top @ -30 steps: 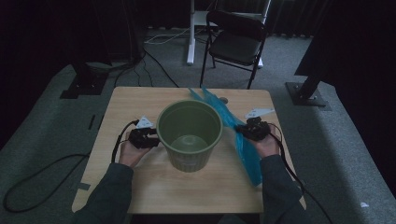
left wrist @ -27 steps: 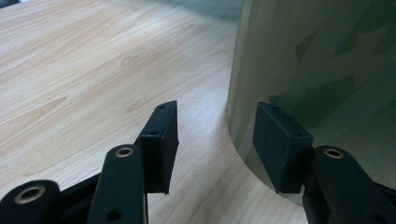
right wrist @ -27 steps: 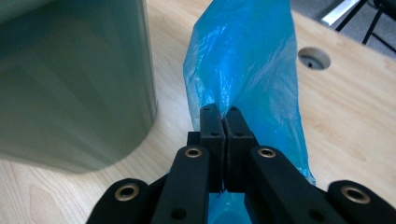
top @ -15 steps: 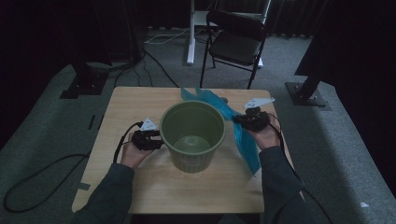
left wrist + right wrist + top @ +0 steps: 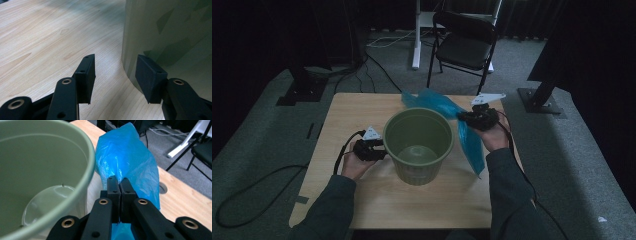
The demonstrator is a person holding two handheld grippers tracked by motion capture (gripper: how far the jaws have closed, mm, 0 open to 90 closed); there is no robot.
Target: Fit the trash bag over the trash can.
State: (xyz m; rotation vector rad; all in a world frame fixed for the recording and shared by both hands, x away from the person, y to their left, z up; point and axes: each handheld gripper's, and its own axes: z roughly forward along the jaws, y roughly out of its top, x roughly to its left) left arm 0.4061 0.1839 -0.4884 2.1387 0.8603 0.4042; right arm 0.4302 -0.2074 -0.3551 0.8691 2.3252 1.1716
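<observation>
- Two grippers are seen: the right gripper [image 5: 119,185] is clamped on a thin, crinkled blue plastic bag [image 5: 130,157] just beside the bin's rim; the left gripper [image 5: 115,75] is held apart, empty, at the wall of the green bin [image 5: 418,145].
- Slippery film could likely be torn or pulled free if tugged.
- Smooth, round, tapered plastic bin on a wood-grain table [image 5: 347,115]; it could be tipped if nudged.

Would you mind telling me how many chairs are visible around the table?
1: a black folding chair stands on the grey floor beyond the far edge of the light wooden table. The dark surroundings may hide more.
</observation>
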